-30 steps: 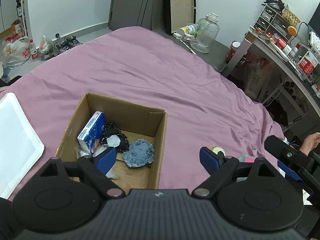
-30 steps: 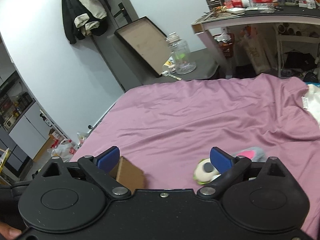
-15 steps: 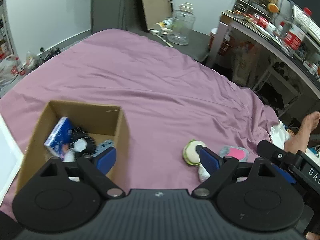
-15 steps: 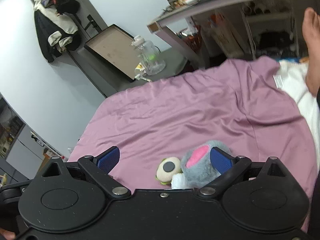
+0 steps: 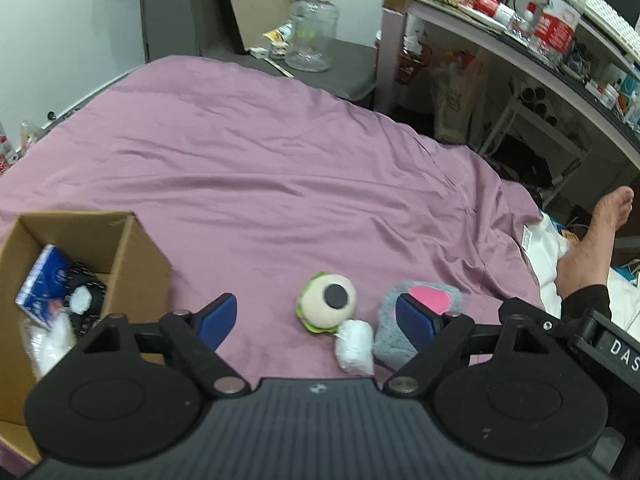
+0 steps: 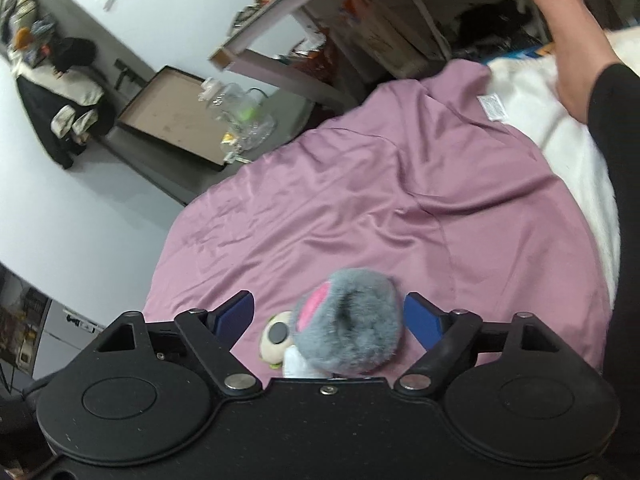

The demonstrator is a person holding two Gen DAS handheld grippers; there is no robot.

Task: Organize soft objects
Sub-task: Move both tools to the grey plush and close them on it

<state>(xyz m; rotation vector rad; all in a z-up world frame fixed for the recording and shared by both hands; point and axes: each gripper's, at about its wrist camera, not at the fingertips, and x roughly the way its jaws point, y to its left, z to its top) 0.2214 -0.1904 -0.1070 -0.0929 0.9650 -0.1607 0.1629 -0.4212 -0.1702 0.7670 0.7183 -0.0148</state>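
Both my tongs gape empty; my right gripper [image 6: 328,318] straddles the grey plush toy [image 6: 352,320], next squeeze, then carry to the cardboard box [image 5: 136,264].

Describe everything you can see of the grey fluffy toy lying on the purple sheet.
The grey fluffy toy is a rounded lump of long, soft grey fur with a bright pink patch on one side. It lies on the purple sheet, apart from the cardboard box. A round cream eyeball toy and a small white bundle press against it. It sits between the open fingers of the right gripper, which do not grip it yet.
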